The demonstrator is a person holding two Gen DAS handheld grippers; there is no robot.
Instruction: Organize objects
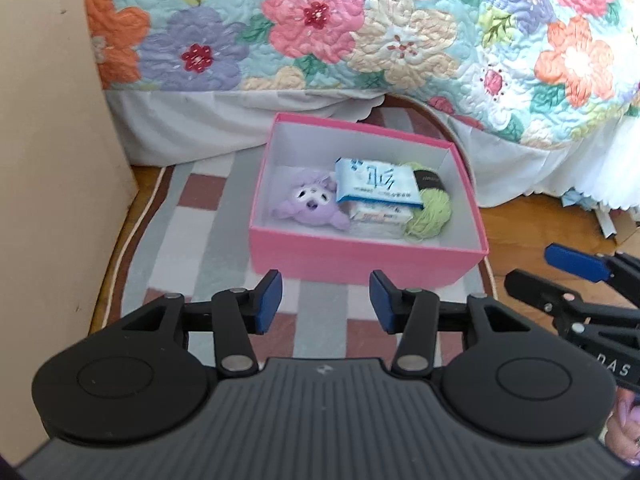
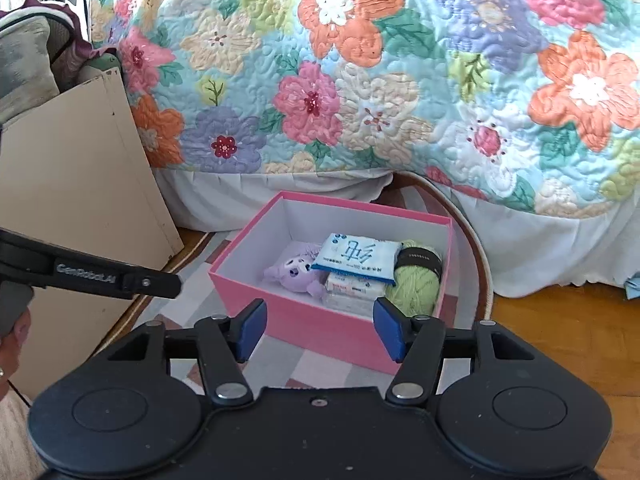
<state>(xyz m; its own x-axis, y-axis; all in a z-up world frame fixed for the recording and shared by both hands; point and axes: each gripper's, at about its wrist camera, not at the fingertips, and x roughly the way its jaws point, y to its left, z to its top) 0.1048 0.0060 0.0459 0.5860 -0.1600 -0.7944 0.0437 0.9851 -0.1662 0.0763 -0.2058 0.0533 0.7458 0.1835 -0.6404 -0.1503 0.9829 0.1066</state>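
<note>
Left gripper (image 1: 326,300) jaws wide apart, holding nothing; right gripper (image 2: 320,330) same. Pink box (image 1: 360,256) on checkered rug (image 1: 192,240) holds: one purple plush (image 1: 310,204), two tissue packs (image 1: 378,182), one green yarn ball (image 1: 430,210).

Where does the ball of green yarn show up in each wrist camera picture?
Left wrist: green yarn right of centre, at the right end of the pink box.
Right wrist: green yarn lower centre-right, same end.
Shared landmark: the blue tissue pack overlaps the yarn's left side.
</note>
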